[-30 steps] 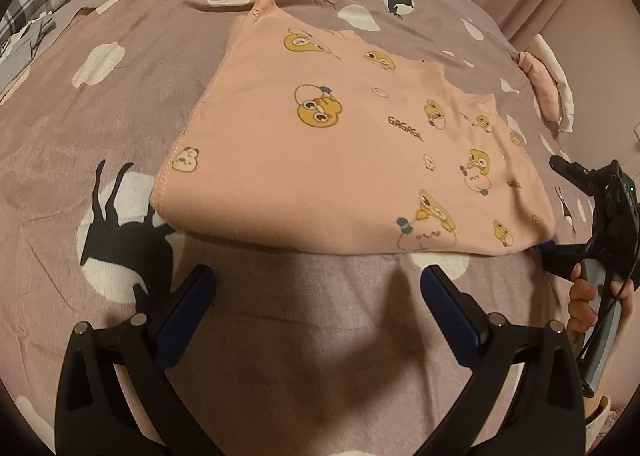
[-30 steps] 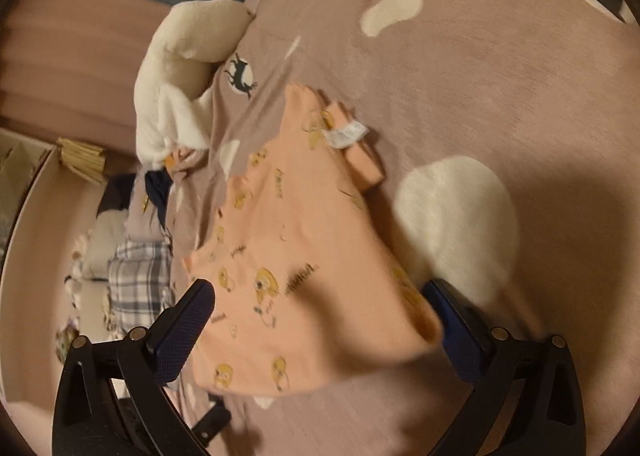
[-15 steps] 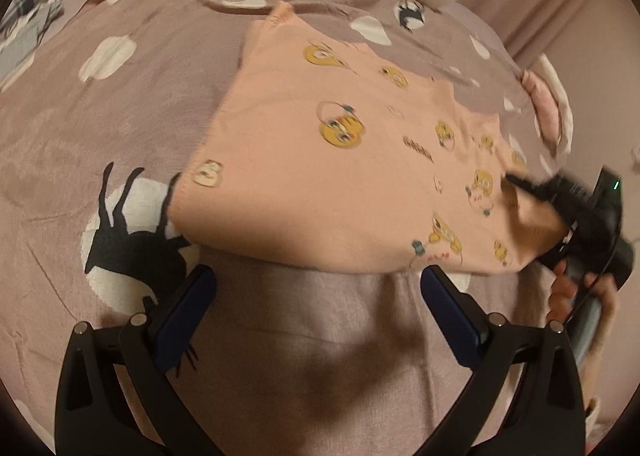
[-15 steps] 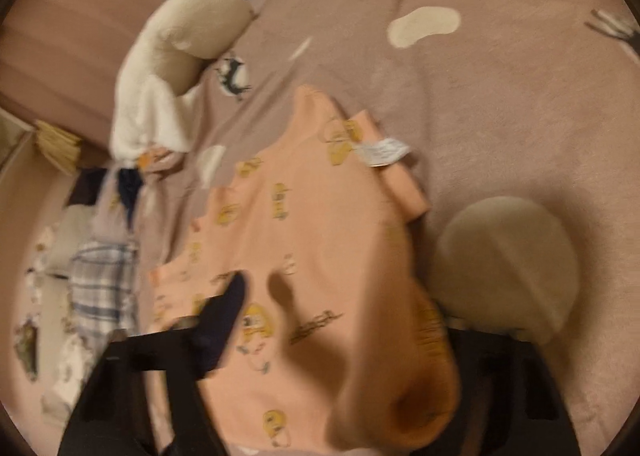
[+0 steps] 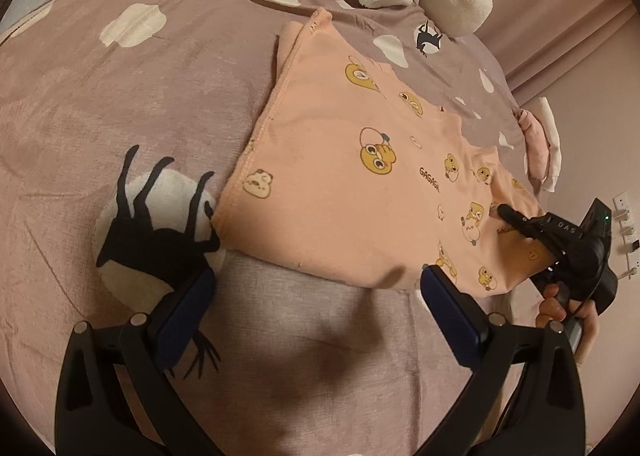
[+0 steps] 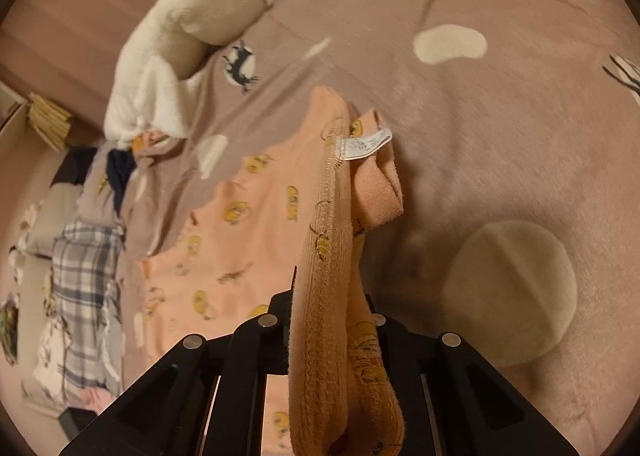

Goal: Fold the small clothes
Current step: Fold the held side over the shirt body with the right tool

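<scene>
The peach garment (image 5: 352,175) lies flat mid-bed, its long axis running away from the wide-open, empty left gripper (image 5: 316,296) just before its near edge, while the right gripper (image 6: 320,332) is closing on its lifted right-hand corner.

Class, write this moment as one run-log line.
right gripper: closing on peach shirt edge | left gripper: open, empty | shirt on bedspread

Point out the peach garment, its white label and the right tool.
peach garment (image 5: 340,183), left wrist view, flat middle of the fabric.
white label (image 6: 366,144), right wrist view, centre of the tag.
right tool (image 5: 505,211), left wrist view, closing fingertips on the garment's edge.
</scene>
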